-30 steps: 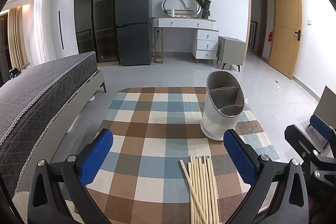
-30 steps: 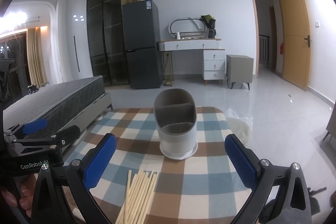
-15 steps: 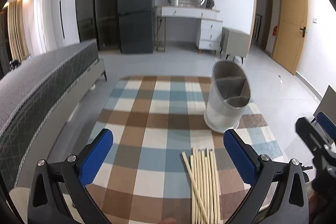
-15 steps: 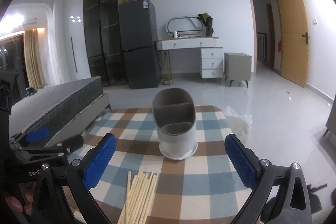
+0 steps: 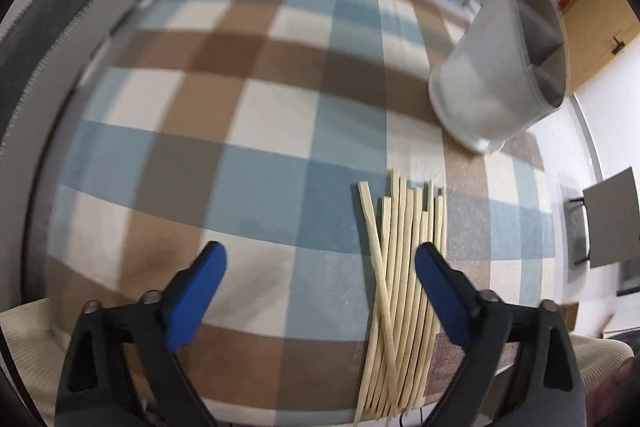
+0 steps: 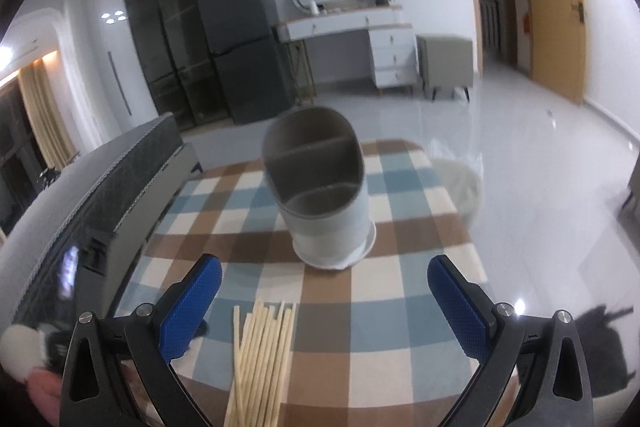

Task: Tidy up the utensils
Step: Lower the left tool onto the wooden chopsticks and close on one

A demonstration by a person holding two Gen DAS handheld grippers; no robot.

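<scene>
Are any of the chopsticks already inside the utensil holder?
No, the utensil holder has empty compartments, and the chopsticks all lie on the checked tablecloth.

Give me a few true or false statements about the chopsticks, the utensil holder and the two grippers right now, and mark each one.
1. The chopsticks lie flat on the checked tablecloth. True.
2. The utensil holder already has chopsticks in it. False: its compartments look empty.
3. The left gripper is clamped on a chopstick. False: its jaws stand apart with nothing pressed between them, and they have just been closing.
4. The right gripper is open and holds nothing. True.
5. The holder lies on its side. False: it stands upright.
</scene>
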